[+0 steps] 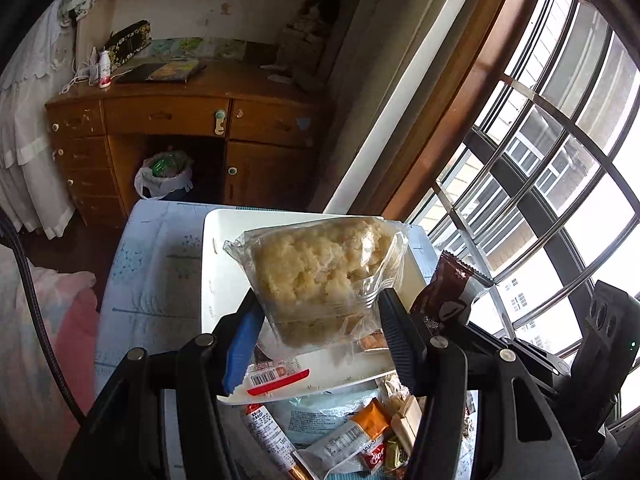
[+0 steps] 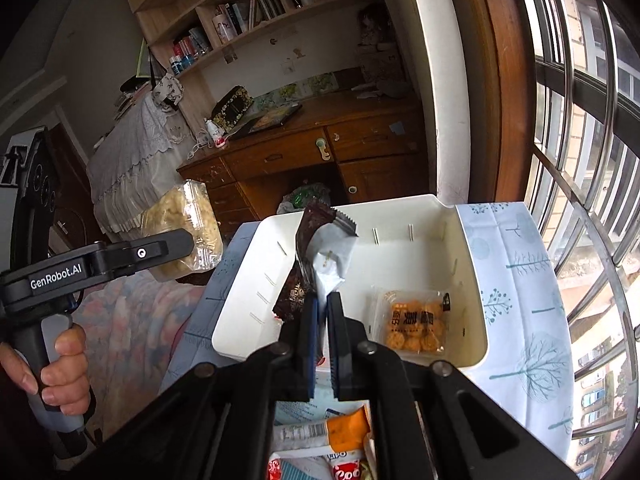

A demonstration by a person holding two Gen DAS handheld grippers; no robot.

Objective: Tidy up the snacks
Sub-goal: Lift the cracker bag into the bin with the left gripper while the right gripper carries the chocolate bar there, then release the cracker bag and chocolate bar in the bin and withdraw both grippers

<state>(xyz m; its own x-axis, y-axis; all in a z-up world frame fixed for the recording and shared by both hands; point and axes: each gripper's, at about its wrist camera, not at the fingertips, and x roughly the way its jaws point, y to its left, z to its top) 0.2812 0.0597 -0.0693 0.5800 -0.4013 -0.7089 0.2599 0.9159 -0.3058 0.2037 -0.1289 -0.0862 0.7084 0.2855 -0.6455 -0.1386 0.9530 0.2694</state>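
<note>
My left gripper is shut on a clear bag of pale puffed snack and holds it up over the white bin. The right wrist view shows that same bag at the left, in the left gripper, with a person's hand on the handle. My right gripper is shut on a brown and silver wrapper, hanging over the near left part of the white bin. An orange cracker packet lies inside the bin. The brown wrapper also appears at the right of the left wrist view.
Several loose snack packets lie on the tree-print tablecloth in front of the bin. A barred window runs along the right. Behind the table are a wooden desk and a bagged waste bin. Bedding lies at the left.
</note>
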